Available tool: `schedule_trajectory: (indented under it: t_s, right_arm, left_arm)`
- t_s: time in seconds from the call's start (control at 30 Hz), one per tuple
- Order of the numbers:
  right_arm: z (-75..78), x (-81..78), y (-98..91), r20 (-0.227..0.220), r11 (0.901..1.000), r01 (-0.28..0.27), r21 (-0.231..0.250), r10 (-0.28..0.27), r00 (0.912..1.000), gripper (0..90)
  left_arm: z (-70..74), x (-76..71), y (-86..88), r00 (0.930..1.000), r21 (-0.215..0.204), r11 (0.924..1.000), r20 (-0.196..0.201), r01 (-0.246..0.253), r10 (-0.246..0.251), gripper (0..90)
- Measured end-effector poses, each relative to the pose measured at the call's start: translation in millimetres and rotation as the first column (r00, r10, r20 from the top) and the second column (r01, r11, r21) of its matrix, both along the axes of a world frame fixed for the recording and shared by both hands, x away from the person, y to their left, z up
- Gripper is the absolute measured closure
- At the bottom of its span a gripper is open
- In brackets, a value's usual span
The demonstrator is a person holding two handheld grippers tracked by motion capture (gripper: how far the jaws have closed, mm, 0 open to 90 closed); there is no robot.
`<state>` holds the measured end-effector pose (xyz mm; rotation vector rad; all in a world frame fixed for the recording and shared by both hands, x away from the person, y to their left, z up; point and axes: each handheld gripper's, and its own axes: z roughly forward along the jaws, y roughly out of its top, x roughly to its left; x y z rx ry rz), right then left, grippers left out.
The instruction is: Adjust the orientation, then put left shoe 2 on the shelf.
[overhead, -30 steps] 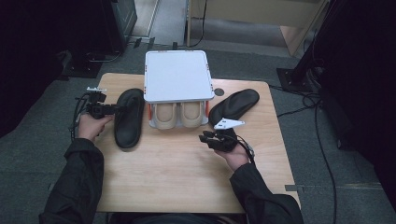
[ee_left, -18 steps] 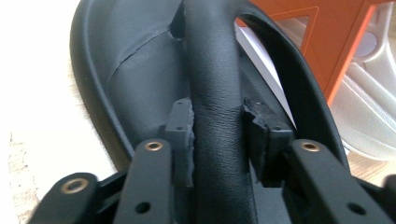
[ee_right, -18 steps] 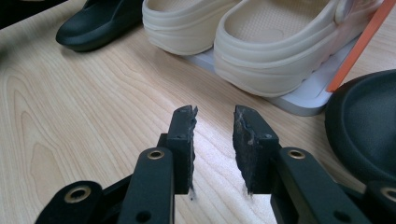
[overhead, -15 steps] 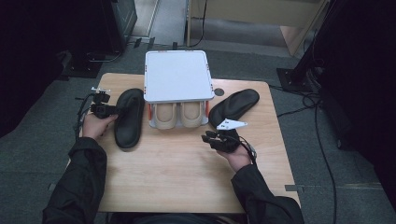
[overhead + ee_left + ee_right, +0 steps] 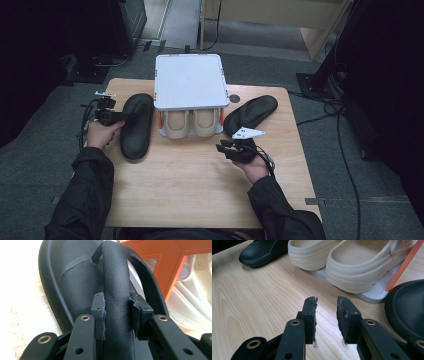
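A black sandal [image 5: 136, 125] lies on the wooden table [image 5: 190, 190], left of a small rack. My left gripper [image 5: 122, 118] reaches in from its left side. Its jaws have just been closing, and in the left gripper view the left gripper [image 5: 117, 300] is shut on the sandal's wide black strap [image 5: 116, 277], with both pads pressed against it. A second black sandal [image 5: 252, 112] lies right of the rack. My right gripper [image 5: 222, 146] hovers open over bare wood in front of it. Nothing sits between the jaws of the right gripper [image 5: 327, 302].
The white rack [image 5: 189, 80] with orange posts stands at the table's far middle. A pair of beige clogs [image 5: 192, 122] sits on its lower shelf [image 5: 372, 293]. The second black sandal's edge [image 5: 407, 307] lies close to my right jaw. Dark floor and cables surround the table.
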<state>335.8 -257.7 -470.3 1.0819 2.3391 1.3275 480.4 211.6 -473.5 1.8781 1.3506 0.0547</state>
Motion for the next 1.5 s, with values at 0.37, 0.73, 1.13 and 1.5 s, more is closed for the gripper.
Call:
schedule_trajectory:
  t_s: [0.37,0.73,1.13,1.5]
  right_arm:
    - [-0.1,0.5,0.6,0.0,1.0,-0.004,-0.002,0.004,1.0,69.1]
    - [0.1,2.2,1.8,0.004,1.0,-0.006,0.003,0.006,1.0,69.1]
    - [2.3,7.0,1.2,0.007,0.9998,-0.008,0.017,0.008,0.9999,69.1]
    - [2.5,7.9,-0.2,0.006,0.9998,-0.002,0.018,0.002,1.0,69.1]
  left_arm:
    - [11.8,-6.4,6.0,0.9996,-0.027,0.9993,0.004,-0.028,0.028,67.7]
    - [28.2,-15.5,14.3,0.9985,-0.037,0.9979,0.007,-0.054,0.055,67.7]
    - [52.1,-18.2,10.5,0.9982,-0.014,0.9981,0.001,-0.06,0.06,67.7]
    - [87.8,-13.9,16.5,0.9951,-0.069,0.9935,0.031,-0.091,0.094,67.8]
